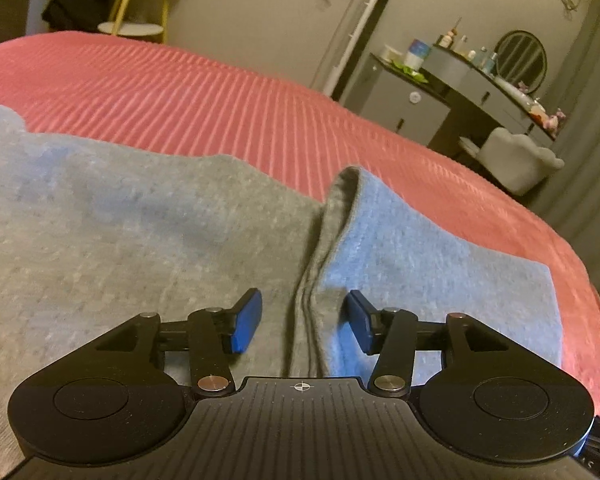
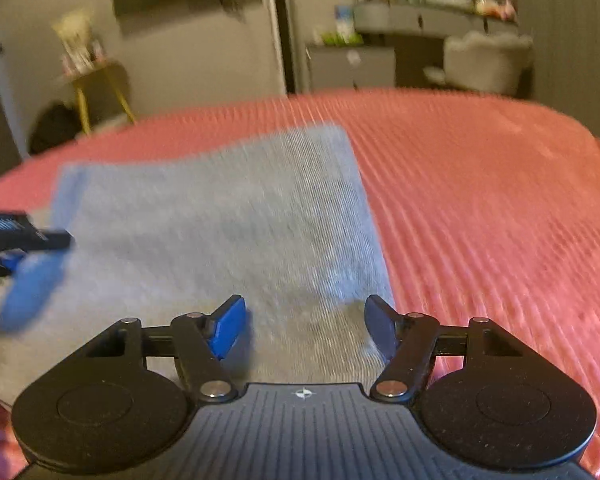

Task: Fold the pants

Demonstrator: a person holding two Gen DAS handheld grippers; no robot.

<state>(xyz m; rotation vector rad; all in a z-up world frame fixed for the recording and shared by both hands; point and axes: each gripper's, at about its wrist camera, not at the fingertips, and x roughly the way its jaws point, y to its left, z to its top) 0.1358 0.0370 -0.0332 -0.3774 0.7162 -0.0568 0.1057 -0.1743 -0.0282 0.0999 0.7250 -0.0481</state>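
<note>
**Both grippers spread over grey pants, nothing pinched yet**

Far left of the left wrist view: black bundle (image 1: 78, 4) on the floor by a yellow-legged stand (image 1: 134, 20), bkgd only. The grey pants (image 1: 140, 232) lay flat on the ribbed pink bedspread (image 1: 220, 96), covering most of the lower left of that view. Moving right, a raised ridge of doubled fabric (image 1: 324, 248) ran from near the gripper up toward a turned-over edge, w/ a bluer-looking panel on its right side, prob. one layer lapped over another. The left gripper (image 1: 305, 322) had its blue pads (image 1: 246, 322) spread apart, one either side of that ridge, gripping nothing. Placement looked deliberate: straddling the ridge suits closing on it as a pinch point, though contact w/ the cloth couldn't be confirmed. Further right, dresser w/ bottles and round mirror (image 1: 520, 60), and a pale chair (image 1: 516, 160), all well apart from the bed.

Right wrist view was motion-blurred. At its left edge the left gripper (image 2: 20, 264) showed as a blue smear over the cloth's left side; its state unreadable there. Centre: the pants (image 2: 220, 232) as a rough rectangle, far edge straight. The right gripper (image 2: 305, 330) was also spread wide, empty, poised over the near right corner where cloth meets bedspread (image 2: 480, 200), likely lining up on that corner.

Judgement: one fold partly in place; next grab pending.
</note>
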